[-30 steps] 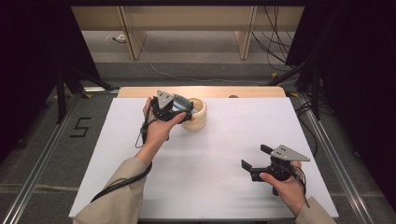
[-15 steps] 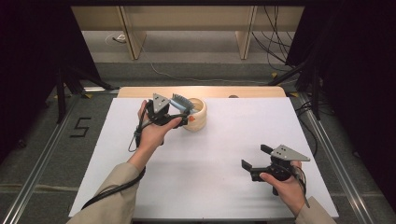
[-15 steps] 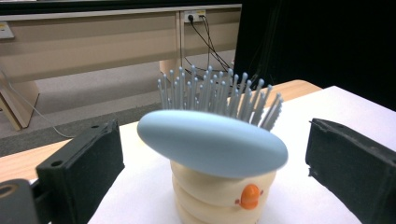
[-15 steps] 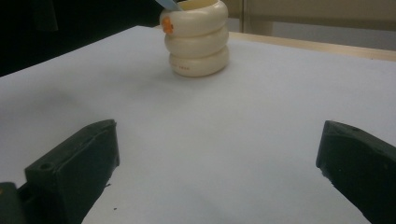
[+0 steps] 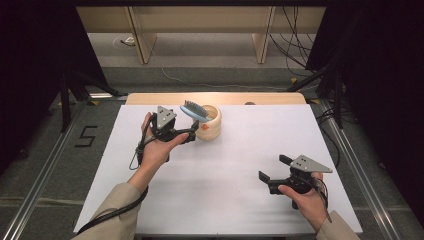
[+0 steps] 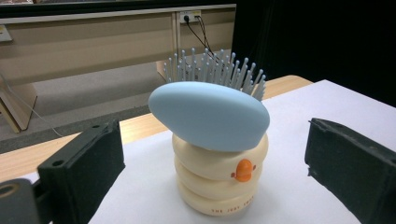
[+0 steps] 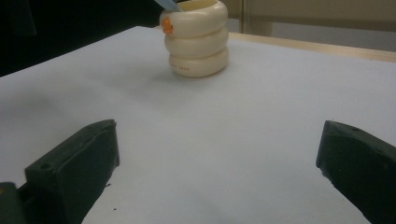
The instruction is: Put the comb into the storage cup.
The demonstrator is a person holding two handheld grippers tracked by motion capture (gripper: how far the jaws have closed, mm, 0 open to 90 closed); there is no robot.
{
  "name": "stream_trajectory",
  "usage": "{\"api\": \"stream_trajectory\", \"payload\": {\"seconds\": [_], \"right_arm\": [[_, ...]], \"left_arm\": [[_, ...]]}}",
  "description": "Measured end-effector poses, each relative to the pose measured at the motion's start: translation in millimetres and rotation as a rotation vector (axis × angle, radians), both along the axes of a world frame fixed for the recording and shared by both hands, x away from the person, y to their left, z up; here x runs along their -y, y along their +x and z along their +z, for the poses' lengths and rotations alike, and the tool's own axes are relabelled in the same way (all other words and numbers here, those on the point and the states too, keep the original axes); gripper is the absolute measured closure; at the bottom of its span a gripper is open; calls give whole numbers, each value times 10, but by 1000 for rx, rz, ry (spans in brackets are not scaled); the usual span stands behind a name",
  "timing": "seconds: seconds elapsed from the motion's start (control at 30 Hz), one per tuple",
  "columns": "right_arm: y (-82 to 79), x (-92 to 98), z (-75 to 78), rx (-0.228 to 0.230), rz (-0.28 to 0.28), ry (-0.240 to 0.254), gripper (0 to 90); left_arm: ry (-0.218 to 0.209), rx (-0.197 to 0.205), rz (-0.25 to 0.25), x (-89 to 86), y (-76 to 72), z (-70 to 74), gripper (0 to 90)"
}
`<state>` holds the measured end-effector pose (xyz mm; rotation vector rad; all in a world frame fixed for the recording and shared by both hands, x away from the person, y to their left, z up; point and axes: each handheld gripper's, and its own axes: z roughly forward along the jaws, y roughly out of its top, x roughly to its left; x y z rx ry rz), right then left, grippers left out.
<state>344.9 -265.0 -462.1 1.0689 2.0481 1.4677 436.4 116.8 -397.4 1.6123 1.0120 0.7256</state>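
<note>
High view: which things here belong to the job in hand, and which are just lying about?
Job in hand:
- blue hairbrush, head sticking out of the holder
- cream ringed holder
- left tool, open beside the holder

Just about:
- right tool, open, idle
- cables on the floor beyond the table

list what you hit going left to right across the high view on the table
left gripper → brush → cup → right gripper
</note>
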Motion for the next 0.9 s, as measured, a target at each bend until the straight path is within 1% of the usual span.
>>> {"api": "stream_trajectory", "payload": {"seconds": [0.17,0.37,0.57,0.73,0.9], "right_arm": [[-1,3,3,0,0,0,2],[1,6,3,0,2,0,2],[-1,6,6,1,4,-1,2],[-2,8,12,1,2,-1,2],[-2,9,13,2,3,-2,2]], "left_arm": [[4,-7,-12,-12,-52,-24,40],[19,-16,-24,-35,-113,-65,40],[24,-9,-36,-63,-191,-84,42],[38,-3,-52,-70,-258,-94,43],[50,-9,-67,-82,-298,-112,42]]}}
